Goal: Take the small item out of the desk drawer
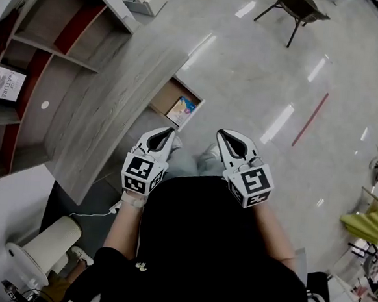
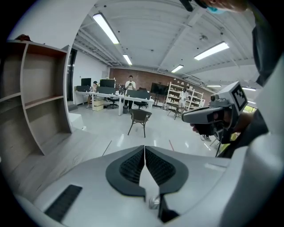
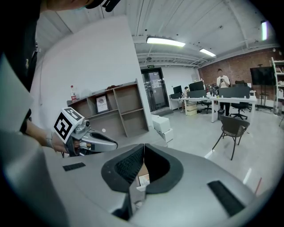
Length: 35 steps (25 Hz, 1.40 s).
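Empty grippers beside a wood-grain desk (image 1: 107,108)
Left gripper (image 1: 171,132) and right gripper (image 1: 221,134) have jaws pressed together; the small colourful item (image 1: 182,109) lies in the open drawer (image 1: 162,98); a shelf card (image 1: 7,82) reads "NATURE".

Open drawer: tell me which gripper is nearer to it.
Left. In the head view the left gripper hangs just short of the drawer's near corner, jaws shut; the right gripper, also shut, is off to its right over the floor.

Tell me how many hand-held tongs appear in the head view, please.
2. The left tongs are before the person, left of middle; the right tongs are beside them on the right, not touching. Both are shut and empty. None seems hidden.
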Each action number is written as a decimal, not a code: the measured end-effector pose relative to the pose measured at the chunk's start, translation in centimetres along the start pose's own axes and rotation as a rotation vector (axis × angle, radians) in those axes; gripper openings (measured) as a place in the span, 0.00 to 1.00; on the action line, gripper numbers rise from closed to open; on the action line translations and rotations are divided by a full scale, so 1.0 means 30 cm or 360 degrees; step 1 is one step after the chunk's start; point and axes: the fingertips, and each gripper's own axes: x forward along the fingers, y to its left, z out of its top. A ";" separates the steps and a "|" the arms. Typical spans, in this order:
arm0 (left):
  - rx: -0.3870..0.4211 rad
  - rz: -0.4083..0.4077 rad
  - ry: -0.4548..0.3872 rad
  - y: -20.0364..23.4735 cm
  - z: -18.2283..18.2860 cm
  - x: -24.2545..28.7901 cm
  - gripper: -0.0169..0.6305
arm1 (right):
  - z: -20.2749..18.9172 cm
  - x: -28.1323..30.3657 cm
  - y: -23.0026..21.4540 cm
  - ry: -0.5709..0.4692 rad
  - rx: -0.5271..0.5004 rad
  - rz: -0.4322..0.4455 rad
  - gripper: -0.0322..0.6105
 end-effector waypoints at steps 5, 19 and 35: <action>0.0016 -0.0051 0.0121 0.104 -0.038 0.097 0.04 | -0.005 0.069 -0.024 0.0053 0.0040 -0.0070 0.05; 0.0085 -0.0231 0.0457 0.362 -0.229 0.386 0.04 | 0.021 0.172 -0.144 0.0154 0.0127 -0.0467 0.05; 0.0075 -0.0328 0.0919 0.485 -0.592 0.668 0.20 | -0.129 0.071 -0.172 0.0318 0.0346 -0.0903 0.05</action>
